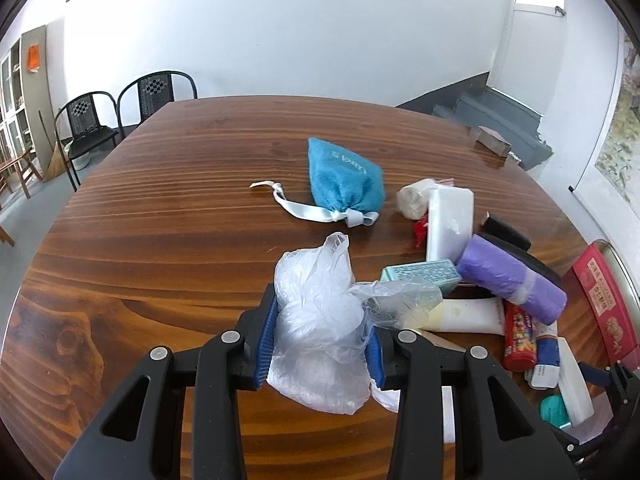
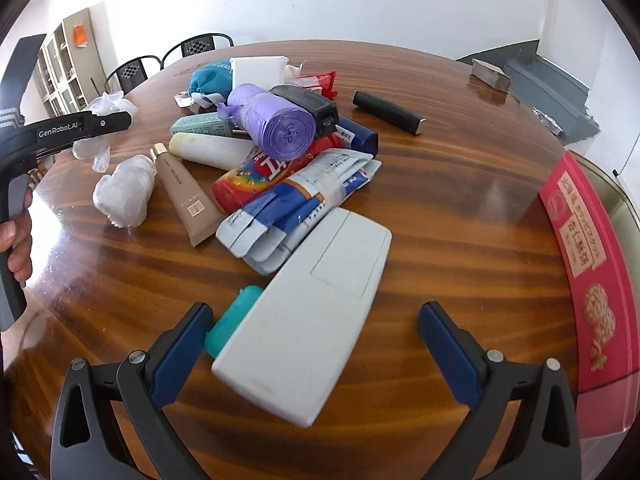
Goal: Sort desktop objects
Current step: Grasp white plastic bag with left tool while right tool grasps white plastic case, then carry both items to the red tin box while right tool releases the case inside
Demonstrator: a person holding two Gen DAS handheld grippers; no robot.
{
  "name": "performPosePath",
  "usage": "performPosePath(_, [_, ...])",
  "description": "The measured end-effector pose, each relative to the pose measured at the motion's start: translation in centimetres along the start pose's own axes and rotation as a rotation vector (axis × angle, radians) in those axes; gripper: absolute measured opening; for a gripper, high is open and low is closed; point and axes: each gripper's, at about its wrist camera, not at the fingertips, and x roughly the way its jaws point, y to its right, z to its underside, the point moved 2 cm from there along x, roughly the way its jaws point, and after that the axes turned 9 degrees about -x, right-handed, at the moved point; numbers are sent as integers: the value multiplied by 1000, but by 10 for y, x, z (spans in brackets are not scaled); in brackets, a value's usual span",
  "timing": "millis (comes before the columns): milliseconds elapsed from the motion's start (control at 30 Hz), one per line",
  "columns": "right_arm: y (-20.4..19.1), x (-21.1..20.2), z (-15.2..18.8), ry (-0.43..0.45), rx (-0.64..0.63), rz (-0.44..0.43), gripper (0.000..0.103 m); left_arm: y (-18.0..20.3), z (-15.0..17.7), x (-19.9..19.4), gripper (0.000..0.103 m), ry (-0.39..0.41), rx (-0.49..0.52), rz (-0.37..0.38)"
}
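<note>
Your left hand-held gripper (image 1: 320,346) clamps the crumpled plastic bag (image 1: 316,320); the white remote (image 2: 308,320) lies lengthwise between your right hand-held gripper's (image 2: 316,344) spread fingers, nearer it.

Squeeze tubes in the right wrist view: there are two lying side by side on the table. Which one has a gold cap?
The tan tube, lying nearer the crumpled plastic bag. The other tube is cream-white, with no gold cap showing.

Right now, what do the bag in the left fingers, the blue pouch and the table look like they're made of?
Bag: thin clear plastic film, glossy; it crumples and shows see-through folds.
Pouch: woven or knitted cloth, matte, with visible fabric texture; a satin-like white ribbon ties it.
Table: wood or wood veneer, varnished; grain, a knot and reflections show.
</note>
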Motion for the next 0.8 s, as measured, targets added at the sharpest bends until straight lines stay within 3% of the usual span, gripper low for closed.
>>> performPosePath(333, [2, -12, 5, 30, 16, 5, 61, 13, 7, -7, 41, 2, 14, 35])
performPosePath(600, [23, -11, 0, 16, 145, -123, 61, 16, 8, -12, 41, 7, 13, 61])
performPosePath(800, [31, -3, -10, 13, 190, -121, 61, 15, 10, -14, 41, 8, 10, 69])
